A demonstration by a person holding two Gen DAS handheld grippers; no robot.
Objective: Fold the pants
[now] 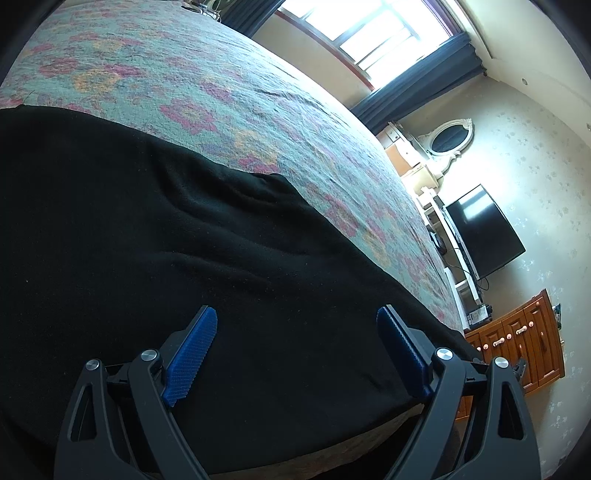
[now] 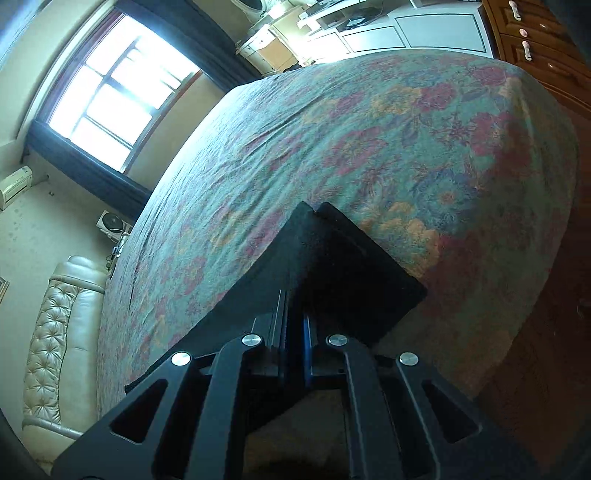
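Black pants [image 1: 155,229] lie spread on the floral bedspread [image 1: 207,85]. My left gripper [image 1: 295,325] is open just above the pants near the bed's edge, its blue pads [image 1: 192,350] wide apart with nothing between them. In the right wrist view my right gripper [image 2: 294,306] is shut on the pants [image 2: 332,258], pinching a raised fold near one end. That end lies flat on the bedspread [image 2: 369,129] with two layers showing at its far corner.
A window with dark curtains [image 1: 369,33], a wall television [image 1: 484,232], an oval mirror [image 1: 448,138] and a wooden dresser [image 1: 517,347] stand beyond the bed. A cream tufted headboard [image 2: 55,332] lies at the left in the right wrist view.
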